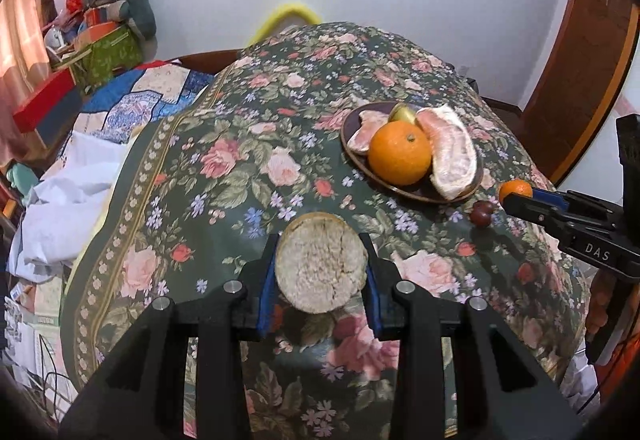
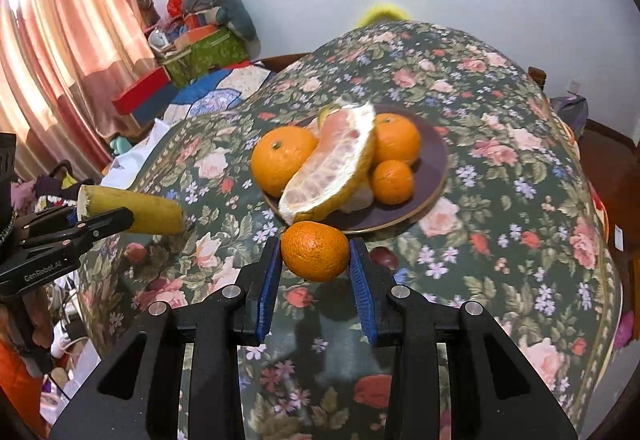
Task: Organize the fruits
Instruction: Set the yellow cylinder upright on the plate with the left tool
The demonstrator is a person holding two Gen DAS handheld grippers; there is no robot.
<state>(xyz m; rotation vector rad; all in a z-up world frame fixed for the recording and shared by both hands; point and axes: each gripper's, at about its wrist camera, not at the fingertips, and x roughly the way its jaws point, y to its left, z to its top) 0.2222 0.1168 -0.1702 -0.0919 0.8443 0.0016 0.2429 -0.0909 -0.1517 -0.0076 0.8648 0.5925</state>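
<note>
Left wrist view: my left gripper (image 1: 322, 268) pinches a pale cut-ended piece (image 1: 321, 264) (a banana section, I'd guess) between both pads, lifted clear of the floral cloth (image 1: 224, 168); the plate (image 1: 404, 192) already carries a large orange (image 1: 399, 152) and pomelo wedges (image 1: 454, 156), while a dark red fruit (image 1: 480, 215) remains loose beside it. Right wrist view: my right gripper (image 2: 316, 268) squeezes a small mandarin (image 2: 315, 251) between its blue pads (image 2: 267, 280), just short of the plate rim, so two pieces in hand and that loose one are left.
</note>
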